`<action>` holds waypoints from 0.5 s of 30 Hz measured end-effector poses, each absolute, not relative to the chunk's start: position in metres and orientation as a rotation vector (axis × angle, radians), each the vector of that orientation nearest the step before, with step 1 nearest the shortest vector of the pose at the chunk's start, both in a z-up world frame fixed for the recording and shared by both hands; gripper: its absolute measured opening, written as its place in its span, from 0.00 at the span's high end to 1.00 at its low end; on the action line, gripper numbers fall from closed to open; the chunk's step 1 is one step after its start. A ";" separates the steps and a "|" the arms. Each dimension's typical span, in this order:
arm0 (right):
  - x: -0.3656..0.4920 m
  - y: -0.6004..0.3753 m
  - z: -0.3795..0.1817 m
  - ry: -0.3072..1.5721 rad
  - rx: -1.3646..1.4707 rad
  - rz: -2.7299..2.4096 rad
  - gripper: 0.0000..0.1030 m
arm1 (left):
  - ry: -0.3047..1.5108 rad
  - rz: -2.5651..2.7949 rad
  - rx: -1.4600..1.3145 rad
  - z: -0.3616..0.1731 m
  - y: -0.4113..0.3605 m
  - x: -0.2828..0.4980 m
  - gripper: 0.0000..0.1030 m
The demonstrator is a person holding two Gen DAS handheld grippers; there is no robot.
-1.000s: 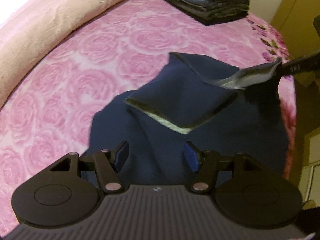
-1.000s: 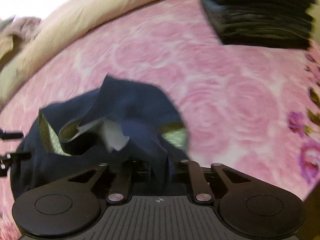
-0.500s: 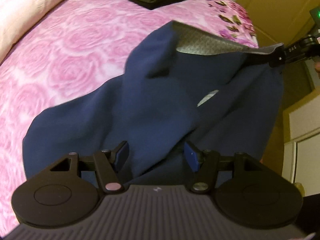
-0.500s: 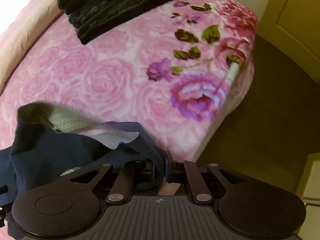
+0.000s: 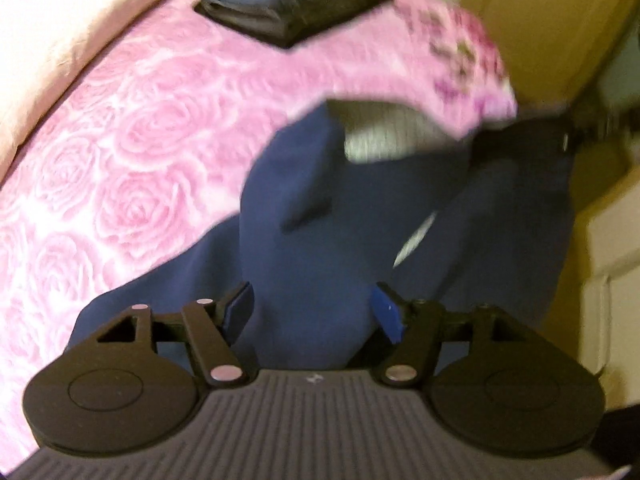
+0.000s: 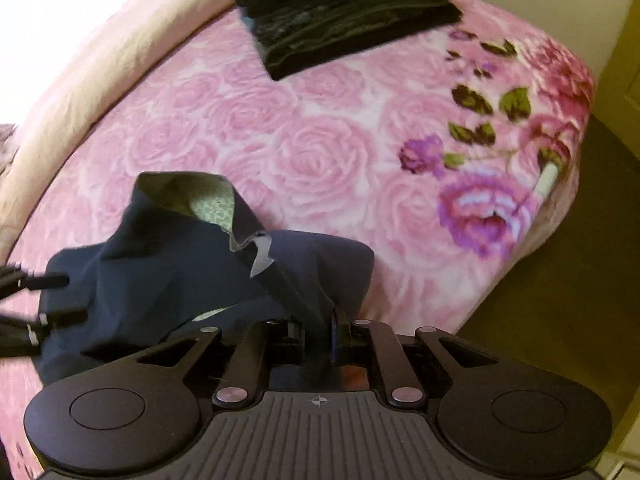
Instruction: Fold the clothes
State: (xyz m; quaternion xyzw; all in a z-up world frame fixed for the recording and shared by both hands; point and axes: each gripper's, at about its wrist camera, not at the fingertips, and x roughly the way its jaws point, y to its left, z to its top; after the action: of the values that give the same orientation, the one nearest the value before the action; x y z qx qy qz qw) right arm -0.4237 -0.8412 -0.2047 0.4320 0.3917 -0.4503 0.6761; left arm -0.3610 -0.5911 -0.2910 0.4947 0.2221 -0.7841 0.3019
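- The bed (image 6: 320,152), under its pink rose blanket, fills both views; a beige quilt (image 6: 100,80) runs along its far left side.
- A dark stack (image 6: 344,12) of folded clothes sits at the far end.
- The navy garment (image 5: 312,220) lies at the near right corner of the bed. A second ago it was bunched in a heap; now it is drawn taut between the two claws, its pale lining showing, ready for smoothing flat before the next fold.
- The right gripper (image 6: 318,334) is pressed together, pinching a garment edge.
- The left gripper (image 5: 310,312) is spread wide, cloth lying loosely between its fingers.

Black tongs (image 5: 312,312), blue pads (image 5: 387,316), silver rivets
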 end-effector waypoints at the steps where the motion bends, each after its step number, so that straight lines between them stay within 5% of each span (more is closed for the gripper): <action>1: -0.425 -0.842 -0.210 0.875 1.005 -1.028 0.92 | 0.552 -2.074 1.366 -0.301 -0.588 -0.367 0.40; 3: -0.427 -0.843 -0.215 0.882 1.006 -1.033 0.79 | 0.486 -2.053 1.455 -0.320 -0.582 -0.375 0.44; 4: -0.428 -0.844 -0.218 0.886 1.007 -1.036 0.47 | 0.460 -2.044 1.495 -0.328 -0.580 -0.379 0.57; 5: -0.430 -0.844 -0.220 0.877 1.004 -1.032 0.27 | 0.434 -2.035 1.535 -0.337 -0.577 -0.382 0.75; 8: -0.435 -0.847 -0.228 0.888 1.015 -1.013 0.27 | 0.424 -2.067 1.507 -0.331 -0.574 -0.379 1.00; 14: -0.430 -0.854 -0.240 0.939 1.032 -0.934 0.28 | 0.559 -2.060 1.133 -0.252 -0.604 -0.318 1.00; 15: -0.427 -0.855 -0.241 0.946 1.031 -0.915 0.38 | 0.578 -2.035 1.066 -0.237 -0.613 -0.303 1.00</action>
State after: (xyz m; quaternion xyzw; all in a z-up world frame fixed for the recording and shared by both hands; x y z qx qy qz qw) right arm -0.4269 -0.8547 -0.2409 0.4574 0.4197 -0.4063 0.6705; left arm -0.3030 -0.6126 -0.2372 0.4170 0.2262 -0.7957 0.3767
